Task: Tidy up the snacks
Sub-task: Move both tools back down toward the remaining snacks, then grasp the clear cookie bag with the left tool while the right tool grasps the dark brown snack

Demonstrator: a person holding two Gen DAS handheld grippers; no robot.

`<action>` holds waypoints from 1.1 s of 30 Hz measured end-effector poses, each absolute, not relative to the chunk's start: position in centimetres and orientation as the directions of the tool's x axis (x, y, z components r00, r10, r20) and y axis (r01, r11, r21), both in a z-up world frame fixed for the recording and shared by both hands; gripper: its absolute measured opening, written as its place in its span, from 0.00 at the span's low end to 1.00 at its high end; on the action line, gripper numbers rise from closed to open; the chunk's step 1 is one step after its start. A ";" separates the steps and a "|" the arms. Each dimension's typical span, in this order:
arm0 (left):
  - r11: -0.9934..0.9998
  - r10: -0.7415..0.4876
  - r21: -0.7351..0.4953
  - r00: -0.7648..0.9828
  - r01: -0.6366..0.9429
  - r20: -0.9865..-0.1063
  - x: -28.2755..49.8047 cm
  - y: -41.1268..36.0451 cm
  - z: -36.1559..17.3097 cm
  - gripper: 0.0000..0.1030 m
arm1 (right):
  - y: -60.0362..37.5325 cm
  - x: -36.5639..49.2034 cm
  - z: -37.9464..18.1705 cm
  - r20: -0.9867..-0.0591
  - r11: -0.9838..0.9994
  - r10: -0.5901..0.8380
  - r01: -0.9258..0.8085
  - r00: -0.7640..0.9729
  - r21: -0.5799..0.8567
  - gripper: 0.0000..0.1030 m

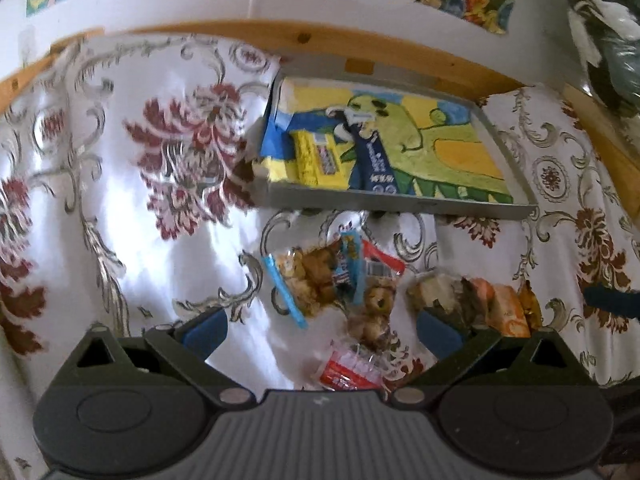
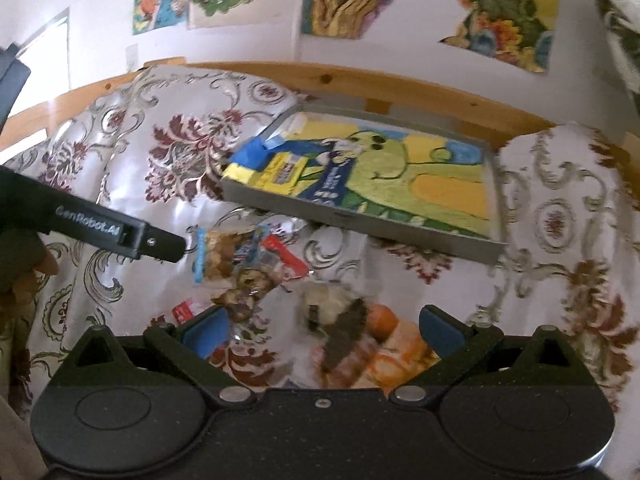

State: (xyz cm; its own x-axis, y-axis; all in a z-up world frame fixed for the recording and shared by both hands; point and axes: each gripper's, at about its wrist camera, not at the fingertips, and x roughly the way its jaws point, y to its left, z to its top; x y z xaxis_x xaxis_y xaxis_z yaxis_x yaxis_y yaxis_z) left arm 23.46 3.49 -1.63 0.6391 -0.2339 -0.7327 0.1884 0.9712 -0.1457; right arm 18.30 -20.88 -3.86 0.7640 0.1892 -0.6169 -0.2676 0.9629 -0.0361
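On the glossy floral cloth [image 1: 120, 208], crinkly clear snack packets [image 1: 320, 276] before both empty, wide-spread tongs [image 1: 322, 328] [image 2: 320, 330], beside a shallow rectangular tray [image 1: 400, 200].

Honestly the only thing we can read for sure is "GenRobot.AI", printed in pale letters along the black finger of the left gripper [image 2: 120, 236], which reaches in from the left edge of the right wrist view. Everything else is too blurry for us. The yellow packet [image 1: 316, 158] in the tray [image 1: 400, 204] has a small printed panel, and the dark blue packet [image 1: 376, 160] next to it has white lettering, but we can't make out either in either view. The red-and-white wrapper [image 1: 348, 372] near the front of the flowered cloth [image 1: 120, 200] carries print too, also unreadable.
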 end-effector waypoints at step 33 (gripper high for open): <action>0.856 -0.514 -0.389 0.472 0.341 -0.717 29.3 0.9 -9.0 0.59 | -19.6 25.8 -11.1 -0.779 0.990 0.047 -0.134 0.625 -0.048 0.56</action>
